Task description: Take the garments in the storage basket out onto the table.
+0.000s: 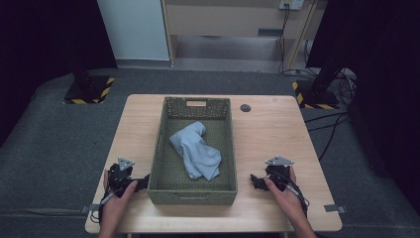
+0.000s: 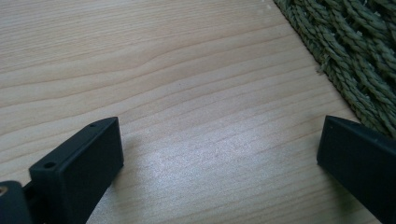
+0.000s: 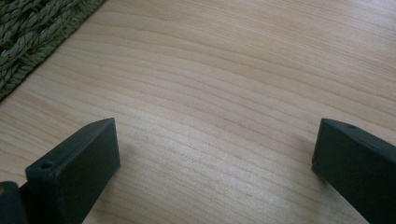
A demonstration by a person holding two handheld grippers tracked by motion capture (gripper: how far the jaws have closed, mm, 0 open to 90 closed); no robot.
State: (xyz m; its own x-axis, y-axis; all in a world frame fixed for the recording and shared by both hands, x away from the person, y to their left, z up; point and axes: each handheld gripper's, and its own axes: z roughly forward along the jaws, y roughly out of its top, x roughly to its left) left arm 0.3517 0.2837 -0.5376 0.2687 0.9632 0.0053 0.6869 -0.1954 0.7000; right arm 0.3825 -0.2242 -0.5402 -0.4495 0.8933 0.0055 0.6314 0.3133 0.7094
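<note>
A woven green basket [image 1: 194,186] stood lengthwise at the centre of the light wooden surface [image 1: 267,134], with a handle slot cut in its far wall. A crumpled pale blue cloth [image 1: 195,151] lay inside it, loosely bunched and running from the far middle toward the near right of the basket floor; it did not rise above the rim.

The left gripper [image 1: 141,182] rested on the surface just beside the basket's near left corner, its fingers [image 2: 77,170] released and spread wide with bare wood between them. The right gripper [image 1: 253,181] rested near the basket's near right corner, fingers [image 3: 74,170] likewise spread apart and grasping nothing. Each was held by a hand reaching in from the near edge.

A small dark round disc [image 1: 245,107] sat toward the far right of the surface, well apart from the basket; its nature could not be made out. The basket walls stood between both grippers and the cloth. In the gripper views, the basket weave [image 2: 355,51] was cut off at the frame corner.
</note>
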